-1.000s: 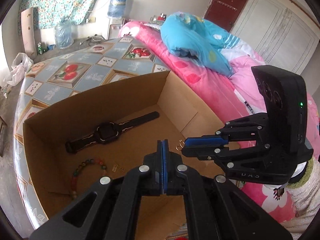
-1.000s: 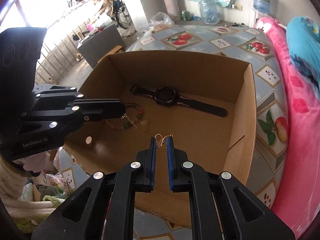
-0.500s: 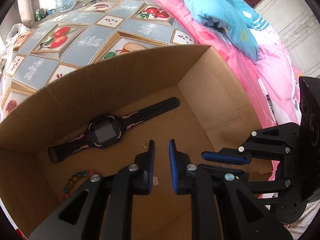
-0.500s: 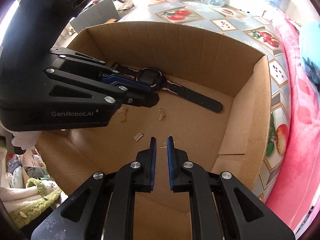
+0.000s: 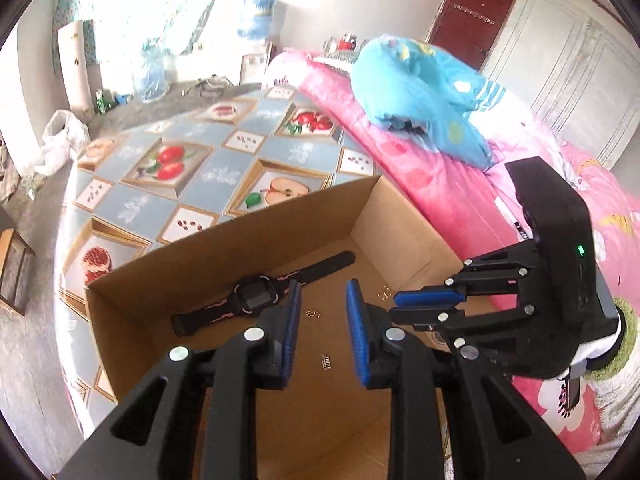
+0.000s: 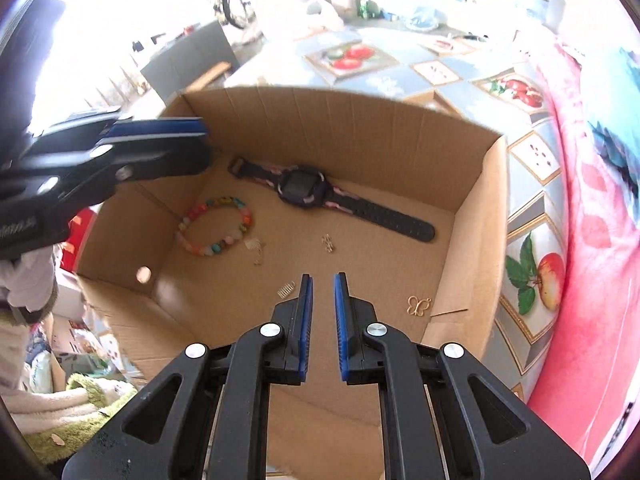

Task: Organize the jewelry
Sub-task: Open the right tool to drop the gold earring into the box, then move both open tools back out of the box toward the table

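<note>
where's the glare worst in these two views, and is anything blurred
Left wrist view: the window is blown out, but the watch in the box is sharp. Right wrist view: the upper left is washed white, the left gripper is smeared by motion, and the bracelet stays clear. Both views bend at the edges.

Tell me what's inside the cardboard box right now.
Inside the cardboard box: a black watch, a colourful bead bracelet, a gold butterfly piece and small gold bits. The right gripper hides the near floor.
</note>
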### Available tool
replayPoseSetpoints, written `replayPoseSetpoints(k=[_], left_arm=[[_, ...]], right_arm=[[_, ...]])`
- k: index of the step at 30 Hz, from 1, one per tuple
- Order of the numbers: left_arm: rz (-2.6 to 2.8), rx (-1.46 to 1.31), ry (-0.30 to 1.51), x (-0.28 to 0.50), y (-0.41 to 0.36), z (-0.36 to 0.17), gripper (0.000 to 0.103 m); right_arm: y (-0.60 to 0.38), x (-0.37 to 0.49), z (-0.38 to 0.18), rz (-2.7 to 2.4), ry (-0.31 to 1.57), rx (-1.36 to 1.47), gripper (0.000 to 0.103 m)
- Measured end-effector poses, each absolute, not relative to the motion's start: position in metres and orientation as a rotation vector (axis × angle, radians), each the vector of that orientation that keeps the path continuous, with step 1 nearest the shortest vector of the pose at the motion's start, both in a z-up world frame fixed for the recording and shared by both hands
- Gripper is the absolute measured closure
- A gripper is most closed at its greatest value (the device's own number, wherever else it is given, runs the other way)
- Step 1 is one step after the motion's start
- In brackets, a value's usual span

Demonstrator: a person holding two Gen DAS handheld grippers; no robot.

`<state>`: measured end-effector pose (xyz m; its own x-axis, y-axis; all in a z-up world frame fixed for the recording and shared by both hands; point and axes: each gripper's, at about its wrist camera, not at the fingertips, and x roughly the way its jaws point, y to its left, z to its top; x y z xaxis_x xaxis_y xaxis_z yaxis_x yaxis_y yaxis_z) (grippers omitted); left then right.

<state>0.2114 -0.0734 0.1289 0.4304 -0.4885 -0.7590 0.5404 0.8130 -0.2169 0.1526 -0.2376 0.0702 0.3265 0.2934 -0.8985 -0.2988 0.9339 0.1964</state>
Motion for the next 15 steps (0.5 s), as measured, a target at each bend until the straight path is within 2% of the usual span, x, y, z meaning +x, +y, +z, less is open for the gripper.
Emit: replayPoseSetpoints(k=[6, 8, 11, 15], left_arm=[[-0.642, 0.059, 0.702, 0.136, -0.032, 0.152, 0.070], [-0.634, 0.033, 0.655, 0.111, -0.015, 0.149, 0.066], [-0.636, -0.005, 0.622, 0.077, 0.005, 0.135, 0.064], [-0.670, 0.002, 0.639, 0.040, 0.010, 0.112, 0.061]], right_arm=[[-0.257, 0.108, 0.116, 0.370, 0.959, 0.097, 0.089], [-0.257, 0.085, 0.131, 0.365, 0.871, 0.101, 0.078], [-0.255, 0.039, 0.139, 0.371, 0.760, 0.124, 0.072], [-0.252, -0.006, 0.122, 0.357, 0.731, 0.155, 0.068]])
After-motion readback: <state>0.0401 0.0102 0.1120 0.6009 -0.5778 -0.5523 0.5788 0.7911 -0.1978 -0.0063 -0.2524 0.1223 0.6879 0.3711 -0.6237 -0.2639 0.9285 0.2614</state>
